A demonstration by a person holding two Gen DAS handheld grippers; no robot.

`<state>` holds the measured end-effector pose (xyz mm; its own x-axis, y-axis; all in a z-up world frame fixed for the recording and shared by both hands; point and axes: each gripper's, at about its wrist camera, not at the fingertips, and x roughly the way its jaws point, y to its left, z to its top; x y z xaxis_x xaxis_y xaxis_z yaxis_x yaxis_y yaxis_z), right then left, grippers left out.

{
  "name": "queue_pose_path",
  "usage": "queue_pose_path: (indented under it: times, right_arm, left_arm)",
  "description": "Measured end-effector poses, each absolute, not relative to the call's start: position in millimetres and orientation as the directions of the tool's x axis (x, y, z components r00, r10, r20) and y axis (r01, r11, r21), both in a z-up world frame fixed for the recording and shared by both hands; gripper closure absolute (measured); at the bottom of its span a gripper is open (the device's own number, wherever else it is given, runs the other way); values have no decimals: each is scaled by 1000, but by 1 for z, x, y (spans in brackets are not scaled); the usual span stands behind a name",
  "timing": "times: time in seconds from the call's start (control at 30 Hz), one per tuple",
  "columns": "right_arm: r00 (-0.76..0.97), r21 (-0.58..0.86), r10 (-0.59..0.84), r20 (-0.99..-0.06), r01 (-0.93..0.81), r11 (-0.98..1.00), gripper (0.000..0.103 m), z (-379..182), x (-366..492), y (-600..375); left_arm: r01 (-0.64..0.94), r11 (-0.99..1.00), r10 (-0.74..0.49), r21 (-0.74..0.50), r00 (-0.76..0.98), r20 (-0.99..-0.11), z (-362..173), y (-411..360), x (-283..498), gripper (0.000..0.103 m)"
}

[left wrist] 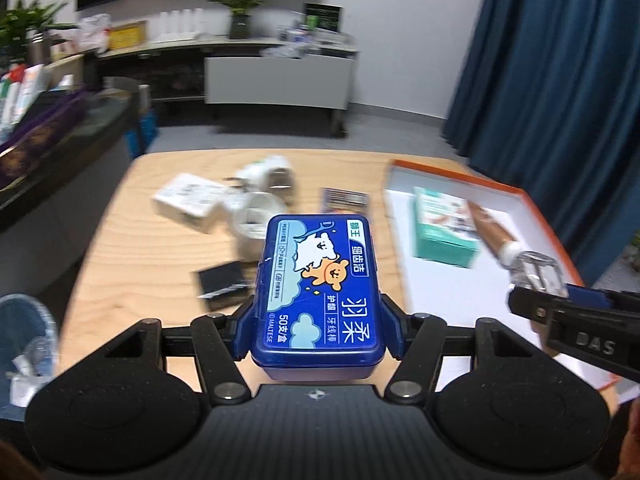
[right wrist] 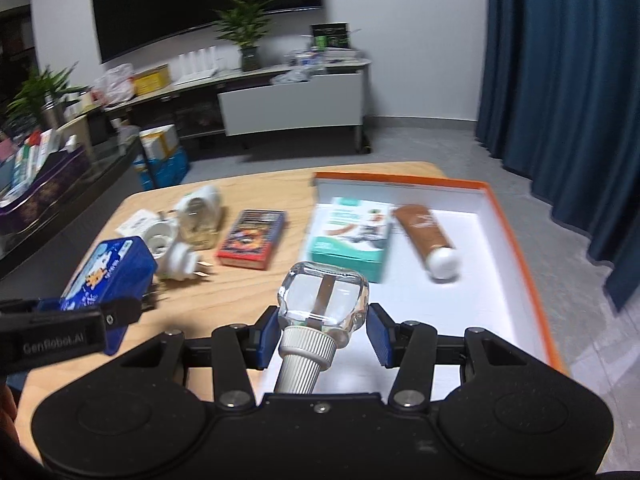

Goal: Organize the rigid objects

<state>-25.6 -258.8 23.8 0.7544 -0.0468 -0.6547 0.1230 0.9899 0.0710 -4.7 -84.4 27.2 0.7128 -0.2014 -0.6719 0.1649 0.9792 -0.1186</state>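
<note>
Carry step judged in hand. Blue tin [left wrist: 318, 292] clamped in left tongs [left wrist: 316, 320], glass bottle [right wrist: 324, 300] clamped in right tongs [right wrist: 320, 332], both held above worktop [right wrist: 248, 296] beside orange tray [right wrist: 516, 236]. Next: lowering into tray near green box [right wrist: 350, 236], tube [right wrist: 426, 236] avoided.

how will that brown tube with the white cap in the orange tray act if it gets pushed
The brown tube lies on its side, so a sideways push would probably roll it. Its round white cap likely rolls too. The body looks soft, so it may dent.
</note>
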Motion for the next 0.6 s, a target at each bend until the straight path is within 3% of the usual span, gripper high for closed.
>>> queue_pose_path:
  times: [0.33, 0.6]
  right_arm:
    - [757, 63, -136, -639, 227, 972, 45, 34, -39, -307]
    - [744, 47, -173, -645, 265, 963, 45, 37, -37, -331]
  left_arm:
    - [322, 939, -319, -120, 688, -652, 31, -152, 1, 41]
    - [348, 928, -347, -131, 684, -642, 35, -173, 16, 41]
